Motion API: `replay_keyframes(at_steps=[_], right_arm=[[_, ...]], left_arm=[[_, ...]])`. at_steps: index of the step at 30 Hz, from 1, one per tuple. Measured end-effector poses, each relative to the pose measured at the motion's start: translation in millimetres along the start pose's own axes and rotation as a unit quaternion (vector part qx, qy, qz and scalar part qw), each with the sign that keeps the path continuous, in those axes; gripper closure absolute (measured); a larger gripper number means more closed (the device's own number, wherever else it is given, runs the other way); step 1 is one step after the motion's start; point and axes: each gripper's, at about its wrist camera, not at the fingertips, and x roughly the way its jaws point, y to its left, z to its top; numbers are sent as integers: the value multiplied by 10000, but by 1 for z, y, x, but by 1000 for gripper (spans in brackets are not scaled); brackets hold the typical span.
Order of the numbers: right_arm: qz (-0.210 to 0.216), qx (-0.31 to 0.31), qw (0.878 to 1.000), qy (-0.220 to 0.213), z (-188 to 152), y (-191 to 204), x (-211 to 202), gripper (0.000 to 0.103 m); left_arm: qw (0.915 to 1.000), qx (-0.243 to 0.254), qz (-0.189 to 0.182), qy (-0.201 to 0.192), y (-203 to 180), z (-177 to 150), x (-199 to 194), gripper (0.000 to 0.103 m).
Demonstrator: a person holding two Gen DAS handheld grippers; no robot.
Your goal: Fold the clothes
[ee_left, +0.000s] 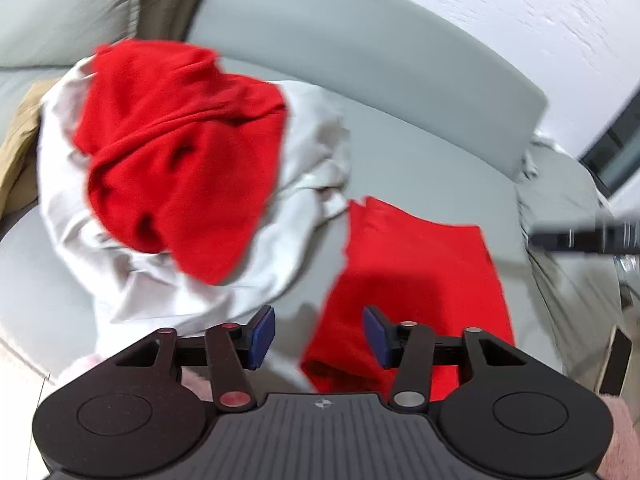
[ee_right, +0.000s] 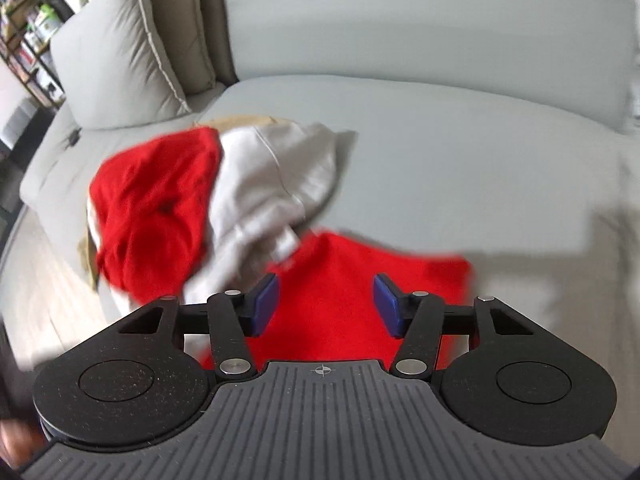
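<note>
Nearest, left gripper tilted steeply down over the sofa seat, blue pads set a moderate way apart with nothing between them; beneath the gap, bare grey cushion and the left edge of the folded red garment. Right gripper likewise angled down, pads a little way apart and empty, hovering straight above that same folded red garment without touching it. No earlier picture given, so only the present gap told. Hands themselves out of view behind both tools; only a blurred pinkish patch at the lower right corner of the left view, too soft to name.

Folded red garment flat on the seat near its front edge, toward the right-hand end, a shadow across its near part. Just beside it to the left, touching or nearly so at its far corner, a loose heap: crumpled red garment on top of a pale grey-white garment, with a tan cloth showing under the heap's far left side. Further back, sofa backrest along the rear edge, and a light cushion propped at the far left corner. Dark blurred bar at the right rim of the left view, unidentifiable.
</note>
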Motion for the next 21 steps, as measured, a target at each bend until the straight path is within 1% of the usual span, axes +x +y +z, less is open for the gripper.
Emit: replay_keyframes(at_steps=[1, 2, 4, 6, 7, 8, 9, 10, 11, 12, 13, 14, 17, 18, 19, 20, 21], right_arm=[[-46, -93, 9999, 30, -10, 6, -2, 87], [-107, -298, 9994, 130, -34, 10, -1, 94], [-5, -312, 9992, 235, -60, 12, 4, 95], [58, -292, 9992, 267, -81, 15, 8, 95], [55, -300, 9992, 244, -85, 16, 10, 95], [54, -306, 9993, 197, -93, 19, 14, 94], [58, -313, 9993, 183, -97, 21, 17, 93], [43, -355, 9992, 201, -100, 23, 20, 91], [-29, -448, 9983, 384, -105, 26, 29, 90], [-101, -531, 9970, 555, -112, 28, 37, 91], [-167, -520, 9966, 624, -120, 27, 40, 95], [-227, -511, 9961, 683, -128, 27, 43, 95], [-280, -562, 9958, 661, -130, 29, 34, 95], [-366, -647, 9948, 699, -128, 33, 28, 94], [-429, -711, 9942, 681, -127, 36, 23, 93], [-486, -770, 9937, 657, -126, 39, 19, 89], [-494, -792, 9939, 590, -125, 40, 14, 86]], left_arm=[[9998, 194, -56, 17, -7, 0, 0, 83], [9984, 558, -112, 52, -25, 0, 3, 83], [9952, 973, -30, 60, -40, -5, 2, 88], [9877, 1541, 220, 119, -60, -12, 15, 90], [9855, 1645, 346, 222, -62, -15, 22, 93], [9817, 1746, 598, 465, -62, -20, 36, 94], [9797, 1710, 775, 697, -59, -24, 45, 93], [9797, 1609, 837, 851, -53, -28, 44, 92], [9808, 1409, 880, 1025, -46, -31, 48, 91], [9814, 1308, 891, 1088, -43, -31, 47, 91], [9815, 1214, 911, 1163, -40, -30, 47, 91], [9804, 1161, 969, 1260, -39, -30, 45, 90], [9773, 1175, 1092, 1385, -37, -35, 39, 85], [9779, 1139, 1090, 1371, -36, -35, 37, 81], [9798, 1089, 1056, 1299, -36, -35, 30, 81], [9816, 1083, 992, 1218, -36, -35, 26, 81], [9833, 1094, 927, 1125, -37, -34, 21, 80]])
